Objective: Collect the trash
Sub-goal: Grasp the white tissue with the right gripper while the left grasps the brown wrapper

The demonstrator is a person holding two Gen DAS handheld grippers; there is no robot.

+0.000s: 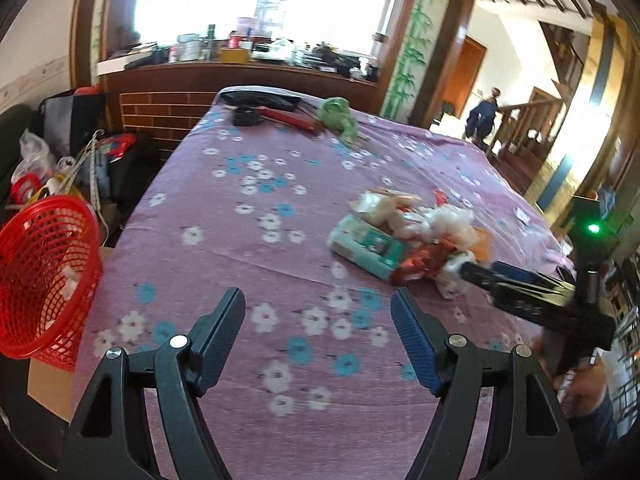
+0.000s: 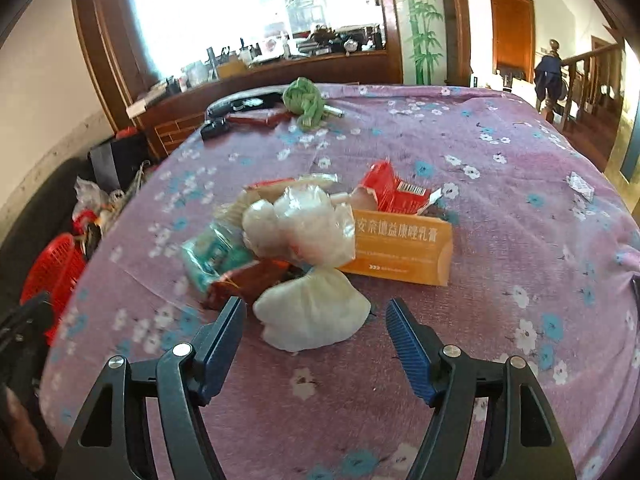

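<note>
Nearest, the right gripper (image 2: pixel 316 334) gapes empty before a crumpled white plastic wad (image 2: pixel 310 314); straddle it squarely (left gripper (image 1: pixel 318 330) also agape), then pinch.

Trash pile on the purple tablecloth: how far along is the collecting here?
Done: the red basket at the table's left edge already holds a few white scraps. In hand: nothing; the left gripper and right gripper are both open and empty, the right one nearing a white wad. Left: the pile, including the orange box, teal packet and red carton.
</note>
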